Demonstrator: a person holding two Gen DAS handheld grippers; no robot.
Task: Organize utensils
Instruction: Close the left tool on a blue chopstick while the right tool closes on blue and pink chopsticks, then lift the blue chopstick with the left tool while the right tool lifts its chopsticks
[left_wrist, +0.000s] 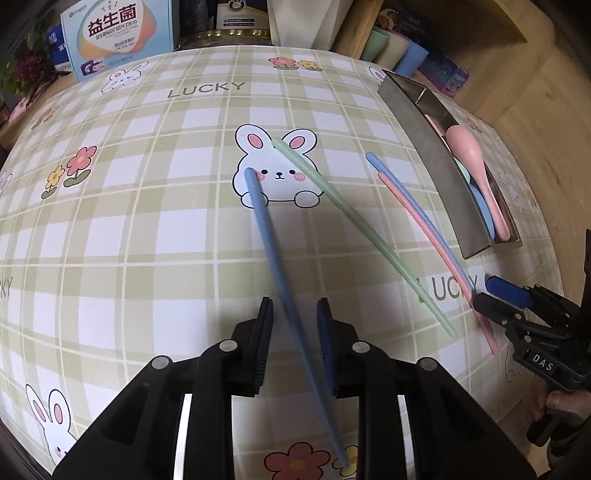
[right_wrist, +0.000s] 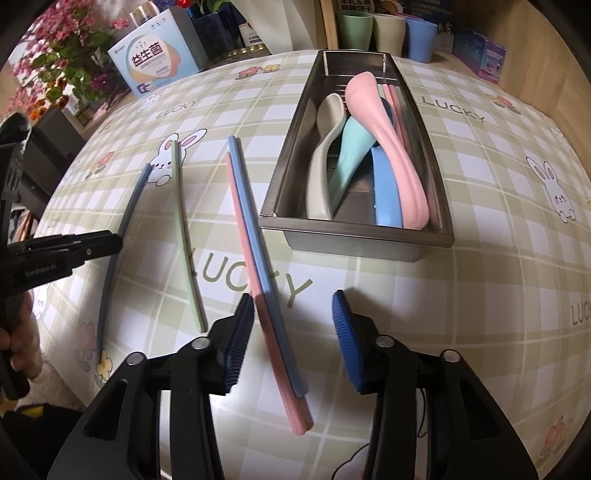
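Observation:
Several chopsticks lie on the checked tablecloth. A blue chopstick (left_wrist: 280, 280) runs between the open fingers of my left gripper (left_wrist: 294, 332), which straddles it low over the table; it also shows in the right wrist view (right_wrist: 122, 225). A green chopstick (left_wrist: 354, 229) (right_wrist: 184, 229) lies to its right. A pink chopstick (right_wrist: 255, 273) and a second blue chopstick (right_wrist: 258, 236) lie side by side between the open fingers of my right gripper (right_wrist: 293, 332), close to the left finger. In the left wrist view that gripper (left_wrist: 487, 291) sits over the pair's near ends.
A steel tray (right_wrist: 354, 232) (left_wrist: 436, 162) right of the chopsticks holds pink, blue, teal and beige spoons plus chopsticks. Cups (right_wrist: 384, 33), a blue-white box (right_wrist: 159, 62) and flowers (right_wrist: 62, 62) stand beyond the table's far edge.

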